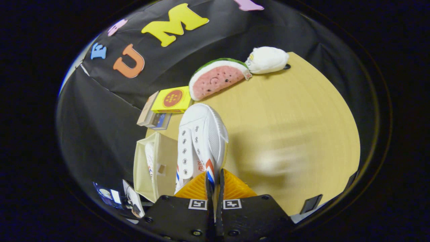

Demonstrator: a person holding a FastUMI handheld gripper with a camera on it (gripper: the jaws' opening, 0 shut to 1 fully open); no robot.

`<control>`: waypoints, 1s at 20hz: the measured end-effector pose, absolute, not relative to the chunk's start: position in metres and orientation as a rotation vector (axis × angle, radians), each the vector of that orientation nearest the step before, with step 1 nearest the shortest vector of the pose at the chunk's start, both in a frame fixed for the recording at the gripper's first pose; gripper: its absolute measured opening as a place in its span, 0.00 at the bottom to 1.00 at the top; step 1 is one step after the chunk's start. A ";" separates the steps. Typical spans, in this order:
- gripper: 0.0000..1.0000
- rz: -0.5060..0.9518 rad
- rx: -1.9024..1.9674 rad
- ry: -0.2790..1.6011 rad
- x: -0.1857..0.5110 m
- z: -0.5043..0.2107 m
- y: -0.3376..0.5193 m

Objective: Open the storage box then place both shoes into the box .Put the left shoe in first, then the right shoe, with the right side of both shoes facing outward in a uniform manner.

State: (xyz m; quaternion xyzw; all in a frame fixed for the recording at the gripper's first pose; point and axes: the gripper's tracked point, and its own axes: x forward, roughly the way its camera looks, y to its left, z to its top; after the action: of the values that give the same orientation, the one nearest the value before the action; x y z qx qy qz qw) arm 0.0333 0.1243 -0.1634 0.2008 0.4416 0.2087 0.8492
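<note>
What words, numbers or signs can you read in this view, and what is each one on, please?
Yellow box: red round emblem, too blurred to read.
White shoe, pinched in the shut gripper: small red mark by the stripes, too small to read.
Gripper body: square black-and-white markers, no words.

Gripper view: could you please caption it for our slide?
Gripper shut on a white shoe beside the open box, which holds the other shoe.

Gripper [215, 183] pinches white shoe [201, 141] beside open storage box [142, 168].
</note>
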 end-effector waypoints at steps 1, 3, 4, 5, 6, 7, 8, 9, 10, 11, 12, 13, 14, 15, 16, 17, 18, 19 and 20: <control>0.02 0.446 0.425 0.925 0.029 -0.156 0.143; 0.02 0.446 0.414 0.930 0.017 -0.147 0.178; 0.02 0.450 0.406 0.926 0.011 -0.144 0.195; 0.02 0.456 0.402 0.921 0.006 -0.144 0.215; 0.02 0.458 0.404 0.918 0.001 -0.141 0.233; 0.02 0.461 0.411 0.916 -0.004 -0.139 0.249; 0.02 0.464 0.415 0.912 -0.009 -0.137 0.264; 0.02 0.464 0.412 0.906 -0.012 -0.136 0.278; 0.02 0.464 0.403 0.898 -0.015 -0.136 0.290; 0.02 0.460 0.395 0.889 -0.018 -0.136 0.300; 0.02 0.455 0.392 0.880 -0.019 -0.137 0.310; 0.02 0.447 0.390 0.870 -0.021 -0.139 0.319; 0.02 0.438 0.379 0.860 -0.020 -0.142 0.327; 0.02 0.434 0.361 0.849 -0.018 -0.147 0.333; 0.02 0.425 0.349 0.840 -0.017 -0.152 0.338; 0.02 0.416 0.334 0.836 -0.015 -0.159 0.343; 0.02 0.407 0.322 0.834 -0.016 -0.164 0.346; 0.02 0.400 0.310 0.832 -0.018 -0.170 0.349; 0.02 0.392 0.293 0.829 -0.019 -0.175 0.350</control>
State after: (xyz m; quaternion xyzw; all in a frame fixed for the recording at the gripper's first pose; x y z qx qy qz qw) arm -0.0187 0.3495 -0.1748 0.1408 0.3985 0.1885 0.8865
